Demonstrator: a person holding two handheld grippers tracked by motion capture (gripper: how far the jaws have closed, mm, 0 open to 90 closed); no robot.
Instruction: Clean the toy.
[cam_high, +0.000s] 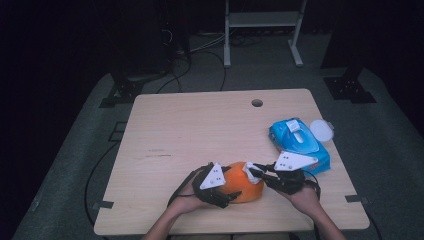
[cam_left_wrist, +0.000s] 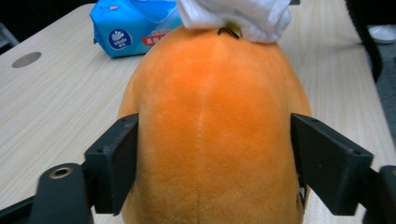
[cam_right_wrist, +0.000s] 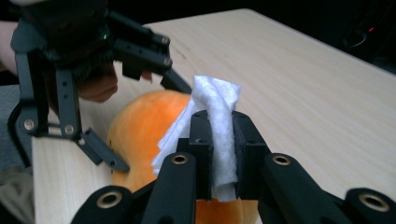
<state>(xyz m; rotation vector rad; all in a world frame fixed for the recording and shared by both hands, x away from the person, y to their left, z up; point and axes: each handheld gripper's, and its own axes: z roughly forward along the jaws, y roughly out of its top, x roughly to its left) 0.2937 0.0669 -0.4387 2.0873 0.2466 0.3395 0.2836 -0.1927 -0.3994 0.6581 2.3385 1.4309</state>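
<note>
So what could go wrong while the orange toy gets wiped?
1. The left gripper squeezes the soft toy from both sides, so a hard wipe might make it slip or tip out.
2. The right gripper pinches only a folded strip of the wipe, which could pull loose.
3. The toy sits near the table edge beside the person, so it could roll off.

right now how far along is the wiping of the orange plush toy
Done: the blue wipes pack is open and a white wipe is out. In hand: the right gripper pinches that wipe against the orange plush toy, which the left gripper clamps by its sides. Left: the wiping itself; how much is covered can't be judged.
</note>
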